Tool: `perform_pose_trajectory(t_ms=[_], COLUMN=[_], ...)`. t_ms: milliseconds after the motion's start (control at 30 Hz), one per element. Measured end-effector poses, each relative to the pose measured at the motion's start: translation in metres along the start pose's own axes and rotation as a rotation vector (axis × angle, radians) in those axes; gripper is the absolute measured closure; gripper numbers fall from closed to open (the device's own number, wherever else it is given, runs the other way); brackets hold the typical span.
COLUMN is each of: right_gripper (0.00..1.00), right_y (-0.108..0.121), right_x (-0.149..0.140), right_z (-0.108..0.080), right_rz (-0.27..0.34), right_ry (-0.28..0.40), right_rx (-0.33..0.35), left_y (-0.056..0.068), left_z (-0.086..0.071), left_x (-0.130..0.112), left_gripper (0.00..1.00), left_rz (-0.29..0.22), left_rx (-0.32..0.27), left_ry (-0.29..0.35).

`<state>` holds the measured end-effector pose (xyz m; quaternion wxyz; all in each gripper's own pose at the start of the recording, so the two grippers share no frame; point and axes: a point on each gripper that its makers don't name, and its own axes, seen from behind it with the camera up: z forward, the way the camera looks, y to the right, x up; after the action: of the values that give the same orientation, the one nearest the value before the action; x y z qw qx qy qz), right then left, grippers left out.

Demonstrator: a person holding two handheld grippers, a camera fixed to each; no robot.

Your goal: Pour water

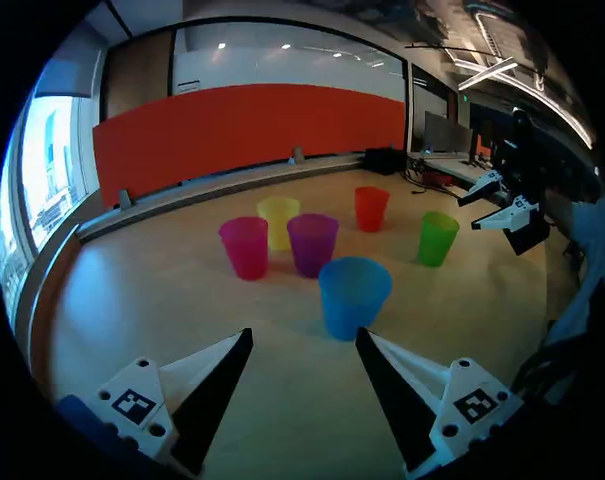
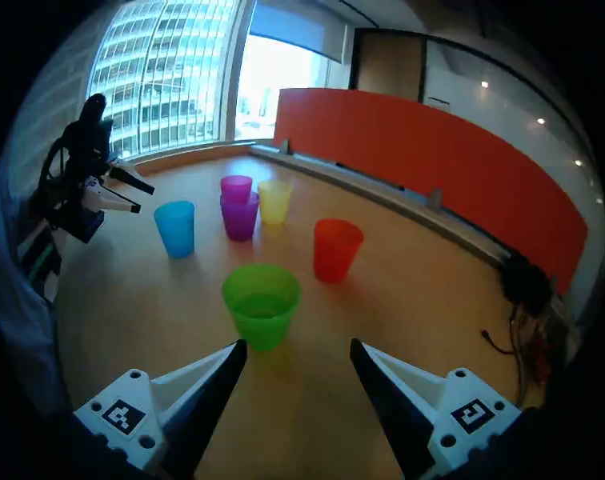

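Several plastic cups stand upright on a pale wooden table (image 1: 182, 320). In the left gripper view a blue cup (image 1: 354, 296) is nearest, just beyond my open left gripper (image 1: 304, 340); behind it are a purple cup (image 1: 312, 244), a pink cup (image 1: 245, 246), a yellow cup (image 1: 278, 221), an orange cup (image 1: 371, 208) and a green cup (image 1: 437, 238). In the right gripper view my open right gripper (image 2: 297, 349) faces the green cup (image 2: 262, 305), which holds a little liquid. The orange cup (image 2: 336, 250), blue cup (image 2: 175, 228), purple cup (image 2: 239, 216), pink cup (image 2: 236, 188) and yellow cup (image 2: 274, 200) stand farther off.
An orange partition (image 1: 246, 128) runs along the table's far edge. Black cables (image 2: 530, 312) lie at the right end. Large windows (image 2: 166, 72) are behind. The other gripper (image 1: 502, 212) is at the right in the left gripper view, and the other gripper (image 2: 114, 192) at the left in the right gripper view.
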<state>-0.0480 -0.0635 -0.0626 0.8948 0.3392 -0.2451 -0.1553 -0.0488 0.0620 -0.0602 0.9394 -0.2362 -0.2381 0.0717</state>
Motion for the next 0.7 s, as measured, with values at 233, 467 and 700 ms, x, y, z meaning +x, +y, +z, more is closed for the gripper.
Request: perform_pose_trajectory(t_ms=[233,467,700], right_gripper=[0.0,0.0,0.0], right_y=[0.014,0.033,0.057], right_x=[0.026,0.053,0.077], right_z=[-0.016,-0.028,-0.035], right_rz=[0.046,0.124,0.181], right_ry=[0.096,0.209,0.32], right_rx=[-0.084,-0.188,-0.332], left_y=[-0.018,-0.036,-0.054], left_z=[-0.009,-0.023,-0.037], left_x=[0.019,0.041,0.061], left_gripper=[0.04,0.04,0.04], left_rz=[0.005,0.035,0.046], left_rx=[0.086,0.188,0.287], left_ry=[0.088,0.185,0.268])
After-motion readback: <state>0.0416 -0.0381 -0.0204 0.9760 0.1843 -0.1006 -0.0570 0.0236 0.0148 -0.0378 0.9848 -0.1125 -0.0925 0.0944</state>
